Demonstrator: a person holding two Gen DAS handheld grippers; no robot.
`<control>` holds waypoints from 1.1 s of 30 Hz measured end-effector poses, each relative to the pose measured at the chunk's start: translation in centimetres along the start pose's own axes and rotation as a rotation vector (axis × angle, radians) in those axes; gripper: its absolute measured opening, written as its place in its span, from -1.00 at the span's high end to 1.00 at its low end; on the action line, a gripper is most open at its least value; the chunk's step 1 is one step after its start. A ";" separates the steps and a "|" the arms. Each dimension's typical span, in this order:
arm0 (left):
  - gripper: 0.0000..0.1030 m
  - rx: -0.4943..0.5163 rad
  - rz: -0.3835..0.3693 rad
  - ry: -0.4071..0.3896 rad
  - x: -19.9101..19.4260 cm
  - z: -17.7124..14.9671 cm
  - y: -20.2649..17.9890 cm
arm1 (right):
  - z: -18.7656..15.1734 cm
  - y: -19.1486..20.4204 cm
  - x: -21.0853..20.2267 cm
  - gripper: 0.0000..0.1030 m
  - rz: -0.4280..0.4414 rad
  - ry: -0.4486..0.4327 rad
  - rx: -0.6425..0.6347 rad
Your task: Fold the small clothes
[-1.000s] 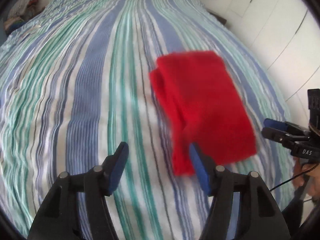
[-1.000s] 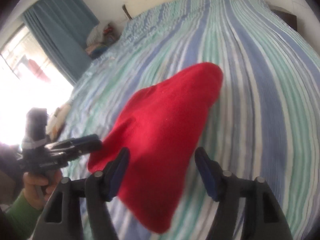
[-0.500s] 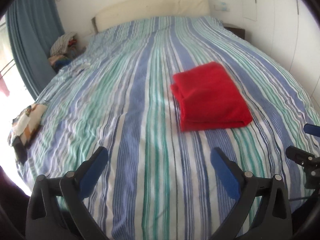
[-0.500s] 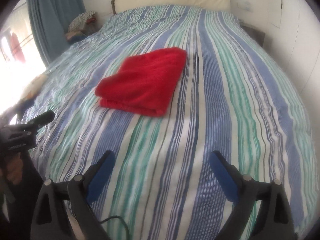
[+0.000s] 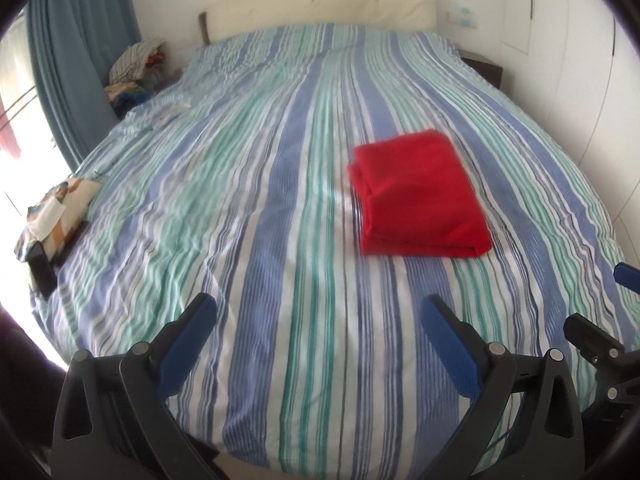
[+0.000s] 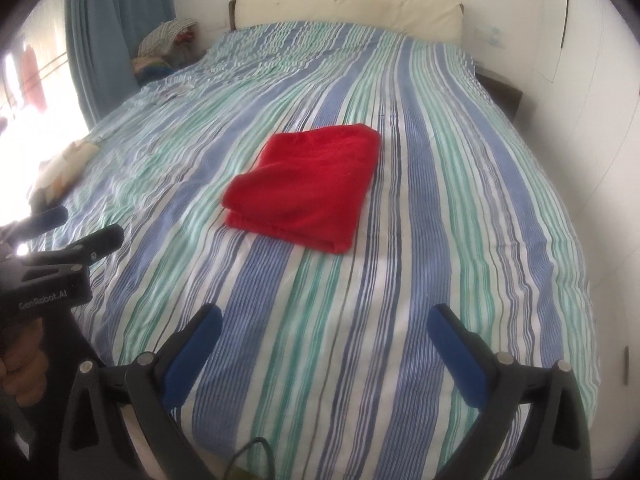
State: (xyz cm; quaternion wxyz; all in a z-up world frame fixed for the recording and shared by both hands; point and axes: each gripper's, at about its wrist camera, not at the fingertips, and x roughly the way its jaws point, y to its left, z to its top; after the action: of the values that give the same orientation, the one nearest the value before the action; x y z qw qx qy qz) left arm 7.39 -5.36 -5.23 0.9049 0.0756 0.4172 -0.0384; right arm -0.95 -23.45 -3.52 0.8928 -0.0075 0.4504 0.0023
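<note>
The red garment (image 5: 418,196) is seen folded into a compact rectangle w/ stacked layers, laid flat on the striped bed cover (image 5: 280,200), right of the bed's centre line and somewhat nearer the foot edge than the headboard (image 5: 320,6). Its thick folded edge faces the foot of the bed; a looser flap shows along its left side in the left wrist view. Nothing is touching it.

The left gripper (image 5: 320,314) is held over the foot edge, pads wide apart, nothing between them, well apart from the garment. The right gripper (image 6: 324,322) is likewise held near the foot edge; its jaws are opening, almost fully spread, w/ only bed cover between them.

Judged step: the fold on this item looks finished & released. The task appears done for this piece.

Next move, if any: another small item would have to be fetched. A patterned cloth (image 5: 56,210) lies at the bed's left edge, and a clothes pile (image 5: 134,66) sits beside the bed near the curtain (image 5: 80,60); whether either is meant for folding can't be told. The garment's left flap may need squaring up.
</note>
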 end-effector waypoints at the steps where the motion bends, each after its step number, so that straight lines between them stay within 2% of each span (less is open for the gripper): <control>1: -0.98 0.007 0.011 -0.002 -0.1 0.0 0.0 | 0.1 0.2 -0.2 -0.97 -0.006 0.002 -0.004; 5: -0.98 0.028 0.032 -0.013 -0.7 0.2 0.3 | 0.5 0.8 -0.8 -0.98 -0.020 -0.001 -0.005; 12: -0.99 0.017 0.021 -0.015 -1.8 0.7 0.5 | 1.1 1.2 -1.5 -0.98 -0.013 -0.012 0.012; 16: -0.99 0.048 0.049 -0.037 -2.6 0.9 0.0 | 1.4 1.6 -2.2 -0.98 -0.024 -0.028 -0.004; 23: -0.99 0.055 0.032 -0.031 -3.2 1.0 -0.3 | 2.1 1.7 -3.6 -0.98 -0.041 -0.055 -0.004; 28: -0.99 0.020 -0.005 -0.014 -3.5 1.4 0.1 | 2.4 2.4 -4.3 -0.98 -0.056 -0.064 -0.032; 33: -0.99 0.005 -0.018 -0.011 -3.5 1.9 -0.1 | 2.7 2.4 -5.0 -0.98 -0.072 -0.083 0.002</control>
State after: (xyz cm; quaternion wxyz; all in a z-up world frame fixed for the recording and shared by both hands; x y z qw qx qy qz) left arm 6.52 -5.76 -1.42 0.9067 0.0737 0.4126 -0.0478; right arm -1.80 -21.00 2.08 0.9103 -0.0228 0.4123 -0.0298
